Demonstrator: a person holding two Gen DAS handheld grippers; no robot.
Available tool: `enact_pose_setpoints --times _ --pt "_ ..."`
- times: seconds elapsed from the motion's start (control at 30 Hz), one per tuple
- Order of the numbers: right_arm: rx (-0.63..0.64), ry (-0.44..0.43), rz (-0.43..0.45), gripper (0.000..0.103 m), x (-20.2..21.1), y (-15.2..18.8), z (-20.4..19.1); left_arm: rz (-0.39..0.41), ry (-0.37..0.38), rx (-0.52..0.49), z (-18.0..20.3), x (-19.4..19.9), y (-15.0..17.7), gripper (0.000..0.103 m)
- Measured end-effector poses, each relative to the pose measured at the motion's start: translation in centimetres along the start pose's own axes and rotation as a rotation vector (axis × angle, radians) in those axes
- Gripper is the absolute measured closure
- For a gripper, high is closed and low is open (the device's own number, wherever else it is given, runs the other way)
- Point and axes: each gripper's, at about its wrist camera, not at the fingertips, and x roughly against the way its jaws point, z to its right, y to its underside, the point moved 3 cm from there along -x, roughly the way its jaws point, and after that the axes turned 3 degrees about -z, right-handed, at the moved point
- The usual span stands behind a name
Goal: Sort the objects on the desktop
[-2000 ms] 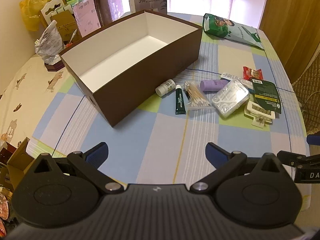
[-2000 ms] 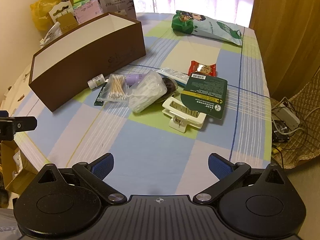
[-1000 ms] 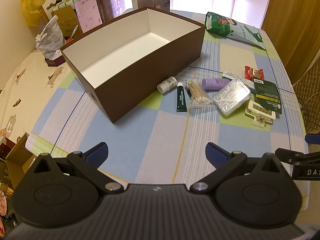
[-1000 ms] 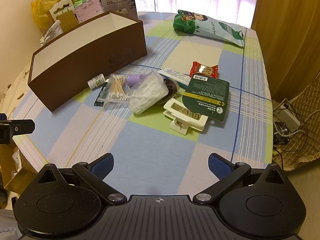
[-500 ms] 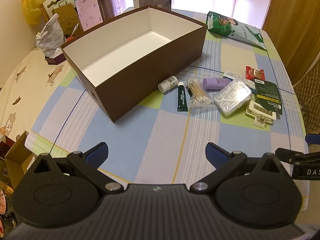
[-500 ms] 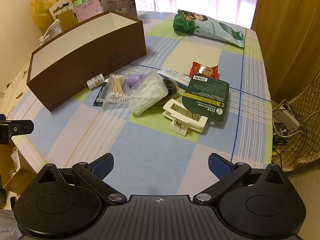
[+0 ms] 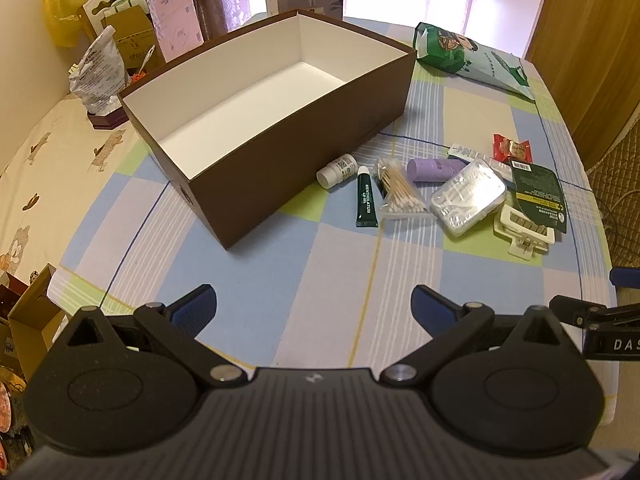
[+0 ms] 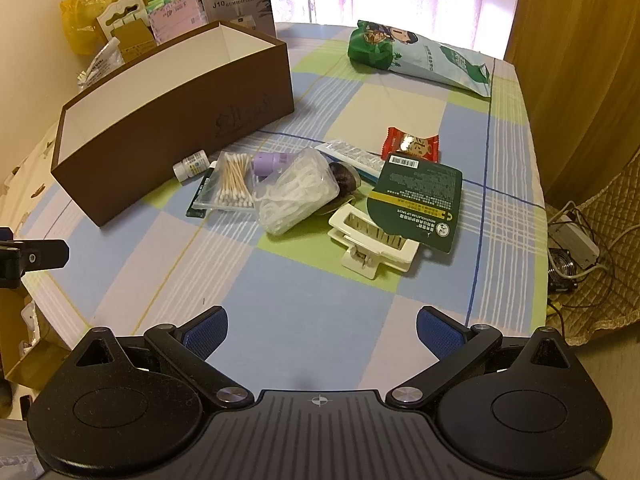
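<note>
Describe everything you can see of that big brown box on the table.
The big brown rectangular box looks like cardboard: dark brown outside, plain white inside, open-topped, no lid visible. It stands upright on the checked tablecloth and appears empty. A faint embossed mark shows on its long side. A small white bottle lies close to that side.

My open brown cardboard box point(image 7: 304, 148), white inside, stands empty; beside it lie a green tube point(image 7: 366, 199), cotton swabs point(image 7: 398, 196) and a white hair clip point(image 8: 372, 242).

Dark round item point(image 8: 345, 178) half hidden under floss-pick box point(image 8: 296, 196); hair clip point(image 8: 374, 246) partly under green card point(image 8: 418, 204).
</note>
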Motion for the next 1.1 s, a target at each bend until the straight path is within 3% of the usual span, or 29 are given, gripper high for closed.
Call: enact_pose_setpoints --times 0.77,1.1 --pt "-0.013 -0.005 -0.013 0.0 -1.2 0.0 1.5 0.01 0.022 -0.039 0.3 -1.2 -1.7 0.001" --pt "-0.136 0.013 0.068 0.0 -1.9 0.0 5.6 0.003 0.048 -0.072 0.4 -3.2 -2.9 0.001"
